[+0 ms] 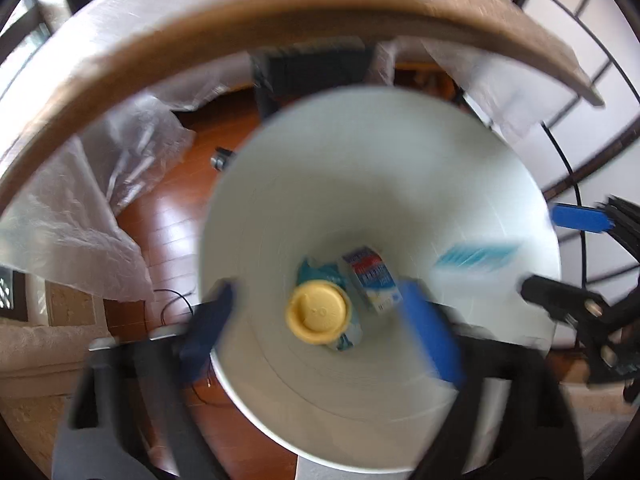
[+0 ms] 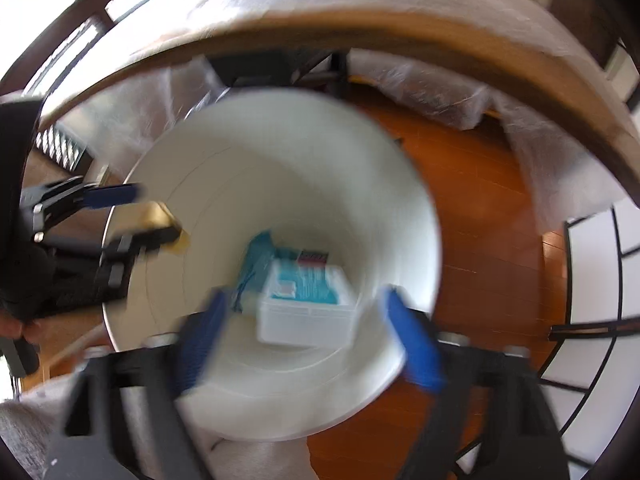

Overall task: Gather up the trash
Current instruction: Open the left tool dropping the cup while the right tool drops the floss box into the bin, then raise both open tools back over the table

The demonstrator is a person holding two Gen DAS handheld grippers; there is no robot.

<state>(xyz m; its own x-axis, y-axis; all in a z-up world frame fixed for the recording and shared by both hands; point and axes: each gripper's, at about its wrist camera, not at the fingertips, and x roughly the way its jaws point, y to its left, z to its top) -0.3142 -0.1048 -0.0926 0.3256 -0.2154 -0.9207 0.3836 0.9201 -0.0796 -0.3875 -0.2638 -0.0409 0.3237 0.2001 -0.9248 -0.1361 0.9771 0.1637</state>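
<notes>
Over the white bucket (image 1: 400, 152) both grippers hang with jaws spread and nothing between them — the left gripper (image 1: 320, 344) above a yellow-capped bottle (image 1: 318, 314), the right gripper (image 2: 304, 340) above a white box (image 2: 306, 308) with teal print. Beyond — a wooden table edge (image 1: 360, 4).

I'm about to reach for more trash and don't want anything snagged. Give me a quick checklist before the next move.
1. Left claw open, nothing pinched: ok.
2. Right claw open, nothing pinched: ok.
3. Yellow-capped container inside the white bucket: ok.
4. White box inside the bucket: ok.
5. Both items settled at the bottom: cannot tell, frames blurred.
6. More trash on the table: cannot tell.
</notes>
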